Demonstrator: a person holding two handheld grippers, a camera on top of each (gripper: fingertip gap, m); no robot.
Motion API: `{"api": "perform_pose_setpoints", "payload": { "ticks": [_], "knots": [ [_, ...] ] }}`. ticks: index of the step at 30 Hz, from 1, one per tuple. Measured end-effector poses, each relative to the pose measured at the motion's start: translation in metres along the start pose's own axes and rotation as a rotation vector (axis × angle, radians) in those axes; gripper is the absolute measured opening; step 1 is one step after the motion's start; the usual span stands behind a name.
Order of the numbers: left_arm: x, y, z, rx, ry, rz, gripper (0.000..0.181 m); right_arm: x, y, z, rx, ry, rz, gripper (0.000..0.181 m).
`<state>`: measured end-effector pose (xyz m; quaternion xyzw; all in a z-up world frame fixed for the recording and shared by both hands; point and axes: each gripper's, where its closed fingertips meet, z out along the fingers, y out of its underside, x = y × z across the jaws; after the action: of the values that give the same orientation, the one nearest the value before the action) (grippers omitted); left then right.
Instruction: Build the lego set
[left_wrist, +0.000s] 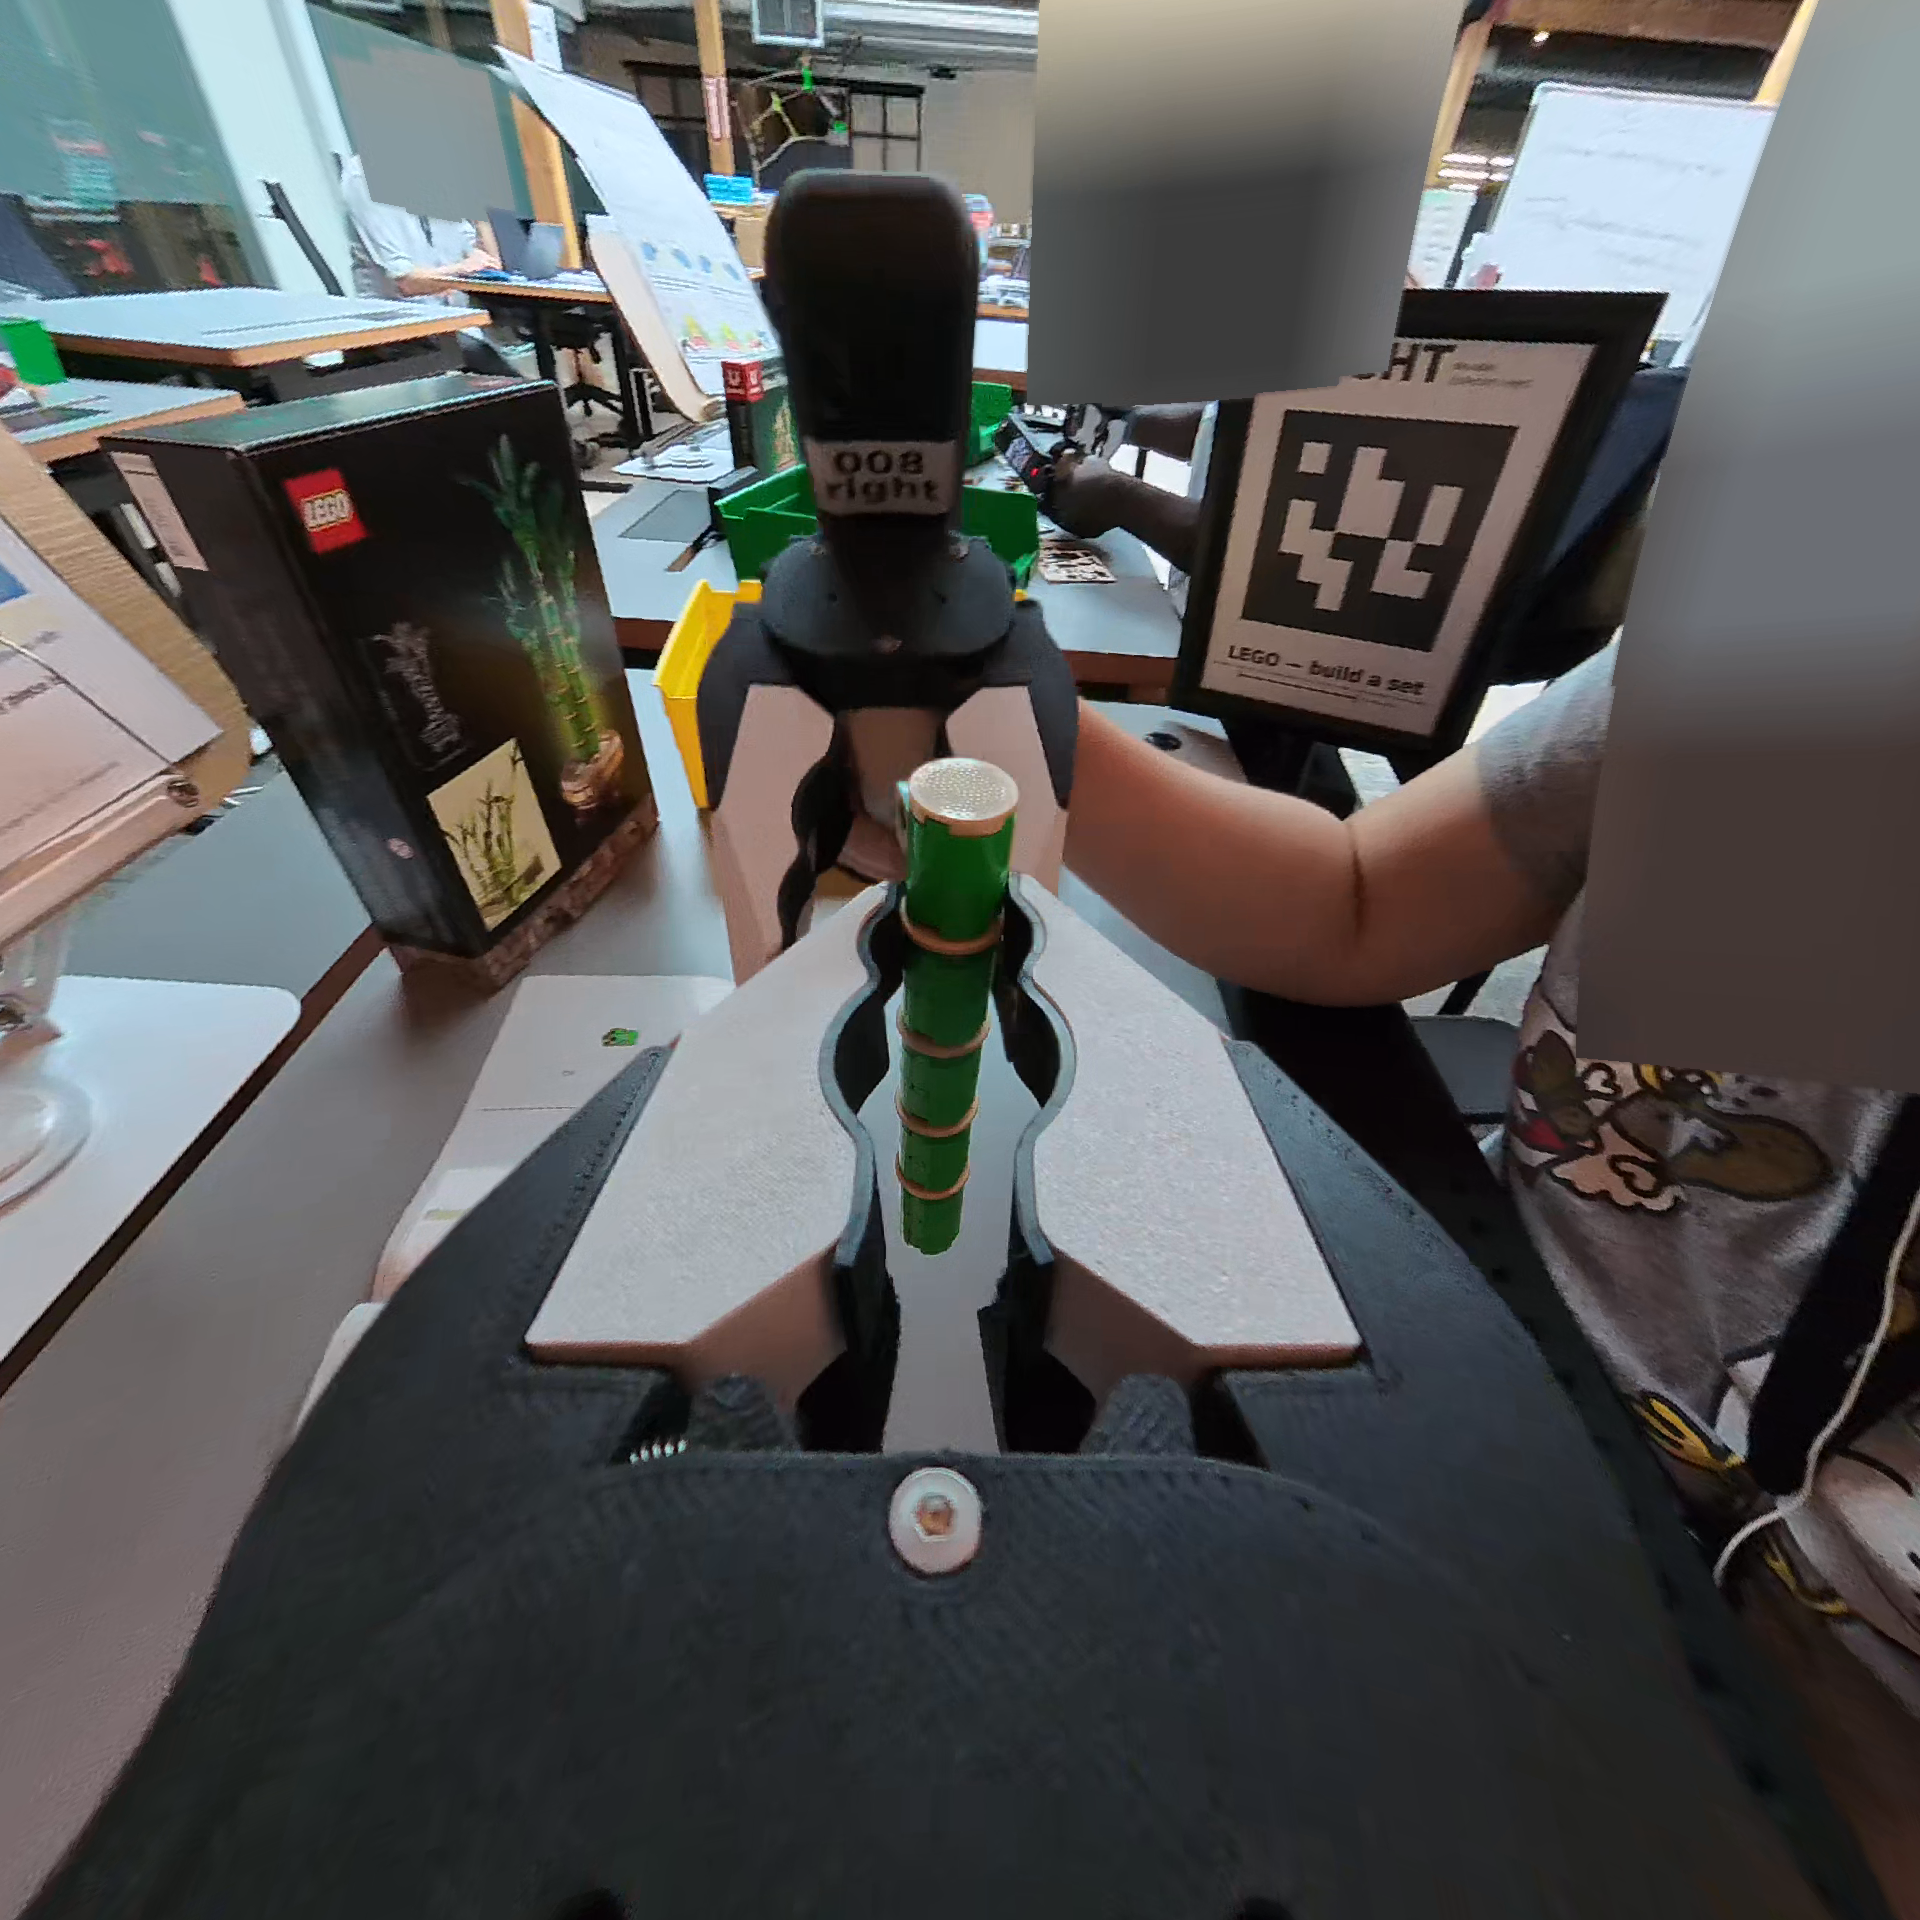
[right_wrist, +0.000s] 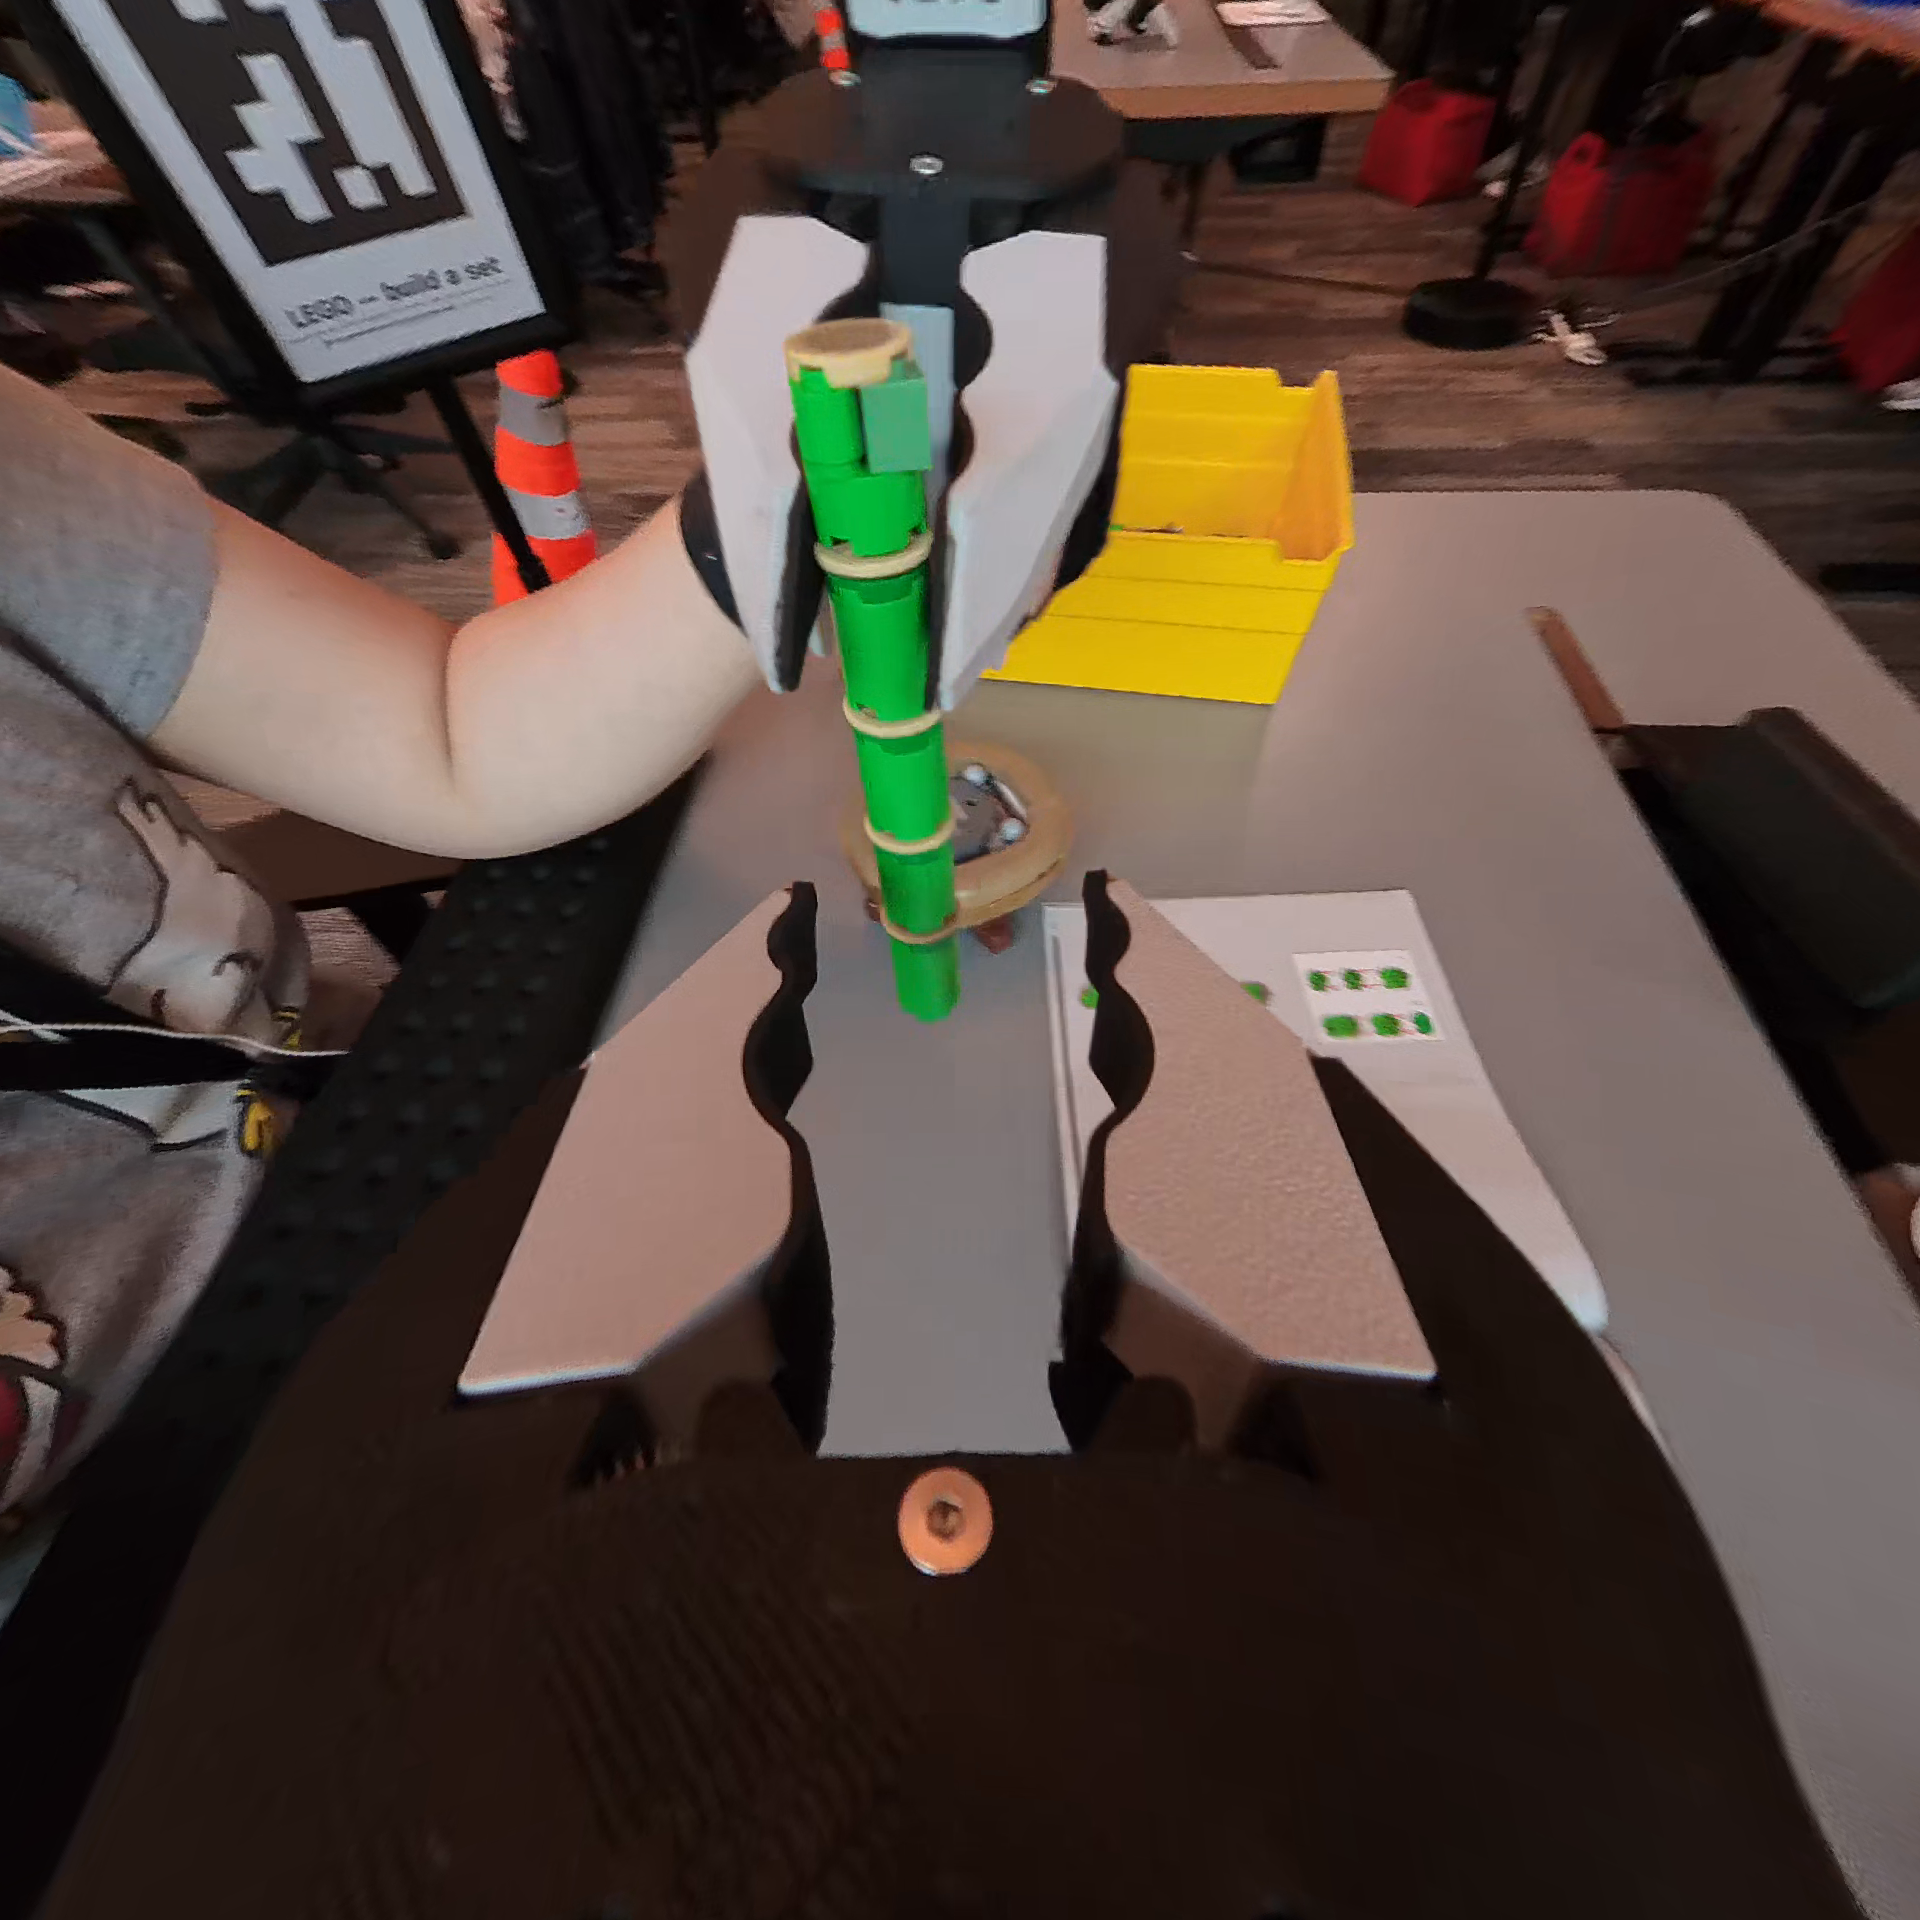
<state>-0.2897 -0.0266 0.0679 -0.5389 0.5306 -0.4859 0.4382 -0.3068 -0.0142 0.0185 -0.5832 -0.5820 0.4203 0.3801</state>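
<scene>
gripping a green stalk (left_wrist: 948, 1023) with tan rings near its upper end: left gripper (left_wrist: 951, 914), jaws closed on it, stalk upright above the grey table (right_wrist: 1455, 748). right gripper (right_wrist: 948, 904): jaws apart, holding nothing, facing the stalk. tan round base (right_wrist: 1023, 831) on table behind. yellow bin (right_wrist: 1226, 561) farther back. set box (left_wrist: 416, 644) to the left.

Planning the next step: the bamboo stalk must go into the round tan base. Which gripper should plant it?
Left gripper: it is shut on the green bamboo stalk. The right gripper is open and empty above the round tan base.
</scene>
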Motion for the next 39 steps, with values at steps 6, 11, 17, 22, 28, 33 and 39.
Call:
{"api": "perform_pose_setpoints", "payload": {
  "ticks": [6,11,17,22,28,33,39],
  "knots": [
    [0.01,0.003,-0.001,-0.011,0.069,-0.007,0.017,-0.014,0.005,0.02,-0.002,-0.133,0.043,0.037],
    [0.012,0.009,0.0,-0.04,0.08,-0.005,0.017,-0.021,0.003,0.025,0.008,-0.158,0.009,0.025],
    [0.011,0.009,0.0,-0.041,0.079,-0.01,0.016,-0.02,0.003,0.027,0.016,-0.156,0.007,0.018],
    [0.01,0.007,-0.002,-0.03,0.075,-0.009,0.017,-0.019,0.006,0.03,0.003,-0.16,0.015,0.019],
    [0.005,0.005,-0.003,-0.012,0.046,-0.018,0.017,-0.014,0.006,0.03,-0.005,-0.121,0.008,0.016],
    [-0.013,-0.006,-0.01,0.061,-0.058,-0.044,0.051,0.003,0.006,0.025,0.009,-0.049,0.043,0.015],
    [-0.031,-0.015,-0.034,0.131,-0.15,-0.082,0.054,0.037,0.005,0.007,0.098,0.042,0.217,0.016]
  ]
}}
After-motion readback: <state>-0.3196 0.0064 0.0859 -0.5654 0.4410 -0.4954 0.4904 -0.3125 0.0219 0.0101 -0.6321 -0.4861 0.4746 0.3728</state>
